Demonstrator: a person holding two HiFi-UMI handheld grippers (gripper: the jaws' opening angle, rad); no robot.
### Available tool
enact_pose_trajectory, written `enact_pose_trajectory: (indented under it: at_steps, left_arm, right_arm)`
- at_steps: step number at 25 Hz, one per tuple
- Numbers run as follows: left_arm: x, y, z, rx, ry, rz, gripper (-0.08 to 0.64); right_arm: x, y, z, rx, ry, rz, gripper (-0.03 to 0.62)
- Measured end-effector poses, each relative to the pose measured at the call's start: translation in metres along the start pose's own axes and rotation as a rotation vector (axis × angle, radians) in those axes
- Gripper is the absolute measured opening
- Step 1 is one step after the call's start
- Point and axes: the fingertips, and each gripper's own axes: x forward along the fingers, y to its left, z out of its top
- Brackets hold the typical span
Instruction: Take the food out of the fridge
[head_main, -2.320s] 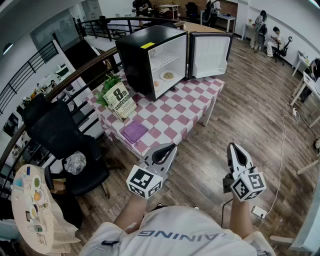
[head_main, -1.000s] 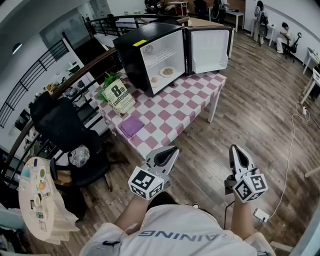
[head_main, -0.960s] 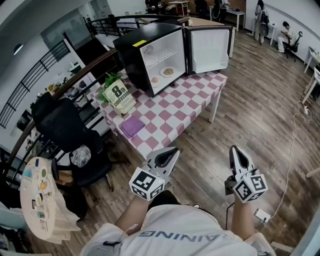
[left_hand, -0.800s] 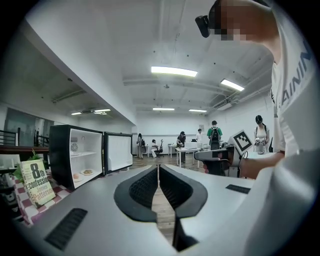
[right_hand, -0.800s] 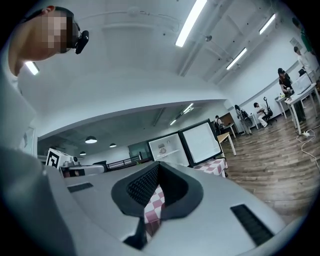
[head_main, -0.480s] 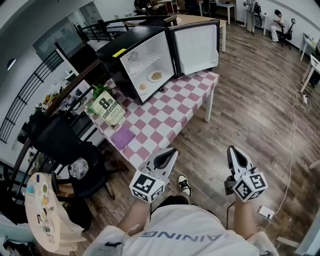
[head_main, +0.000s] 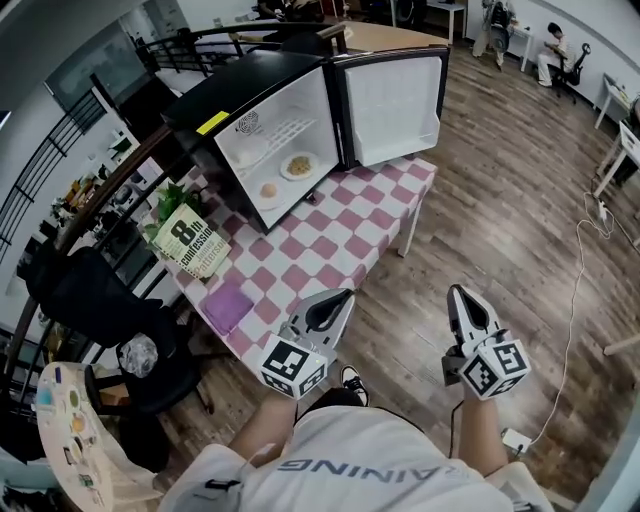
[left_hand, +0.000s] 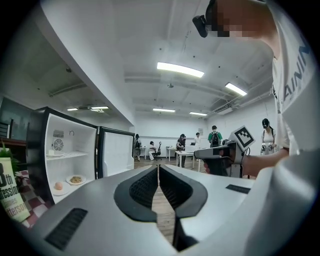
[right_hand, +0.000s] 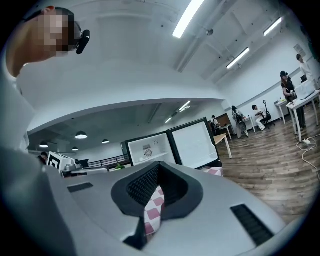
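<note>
1. Compared with half a second ago, the black fridge (head_main: 250, 115) and the checkered table (head_main: 335, 250) are showing larger and nearer in the head view. A shoe (head_main: 352, 380) is still showing at 6 o'clock.
2. The left gripper (head_main: 345, 294) and the right gripper (head_main: 457, 292) are keeping their side-by-side pose, pointing toward 12 o'clock. Each is pressing its jaws together on nothing.
3. The plate of food (head_main: 298, 165) and a small round food item (head_main: 268, 189) at its 8 o'clock are lying inside the open fridge, under the wire shelf. Both are well apart from the grippers.
4. The fridge door (head_main: 395, 95) is standing wide open at the cabinet's 3 o'clock.
5. The table is carrying the fridge at its 12 o'clock end. A potted plant with a sign (head_main: 190, 240) is standing at 9 o'clock and a purple cloth (head_main: 228, 305) is lying at 7 o'clock.
6. A wooden floor (head_main: 500, 230) is spreading out toward 3 o'clock. A black office chair (head_main: 90, 310) is standing at 8 o'clock, and people at desks (head_main: 553, 50) are sitting at 1 o'clock.
</note>
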Motion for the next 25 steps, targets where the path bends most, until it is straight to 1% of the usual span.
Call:
enact_pose_trajectory:
  at_steps: [7,10,14,20,25]
  left_arm:
    - [0.021,0.084,0.005,-0.025,0.003,0.05,0.018]
    - [0.026,0.113,0.006,-0.024,0.004,0.065,0.018]
    - [0.028,0.143,0.01,-0.034,-0.017,0.107,0.018]
    - [0.022,0.185,0.009,-0.047,-0.023,0.241,0.018]
    - [0.027,0.221,0.014,-0.044,-0.03,0.402,0.018]
  right_arm:
    - [0.091,0.004,-0.008,0.006,0.067,0.047,0.02]
    - [0.124,0.007,-0.008,0.001,0.087,0.07,0.02]
    - [0.164,0.013,-0.009,-0.018,0.122,0.129,0.02]
    - [0.23,0.024,-0.011,-0.018,0.176,0.26,0.019]
    - [0.293,0.025,-0.012,-0.013,0.224,0.408,0.02]
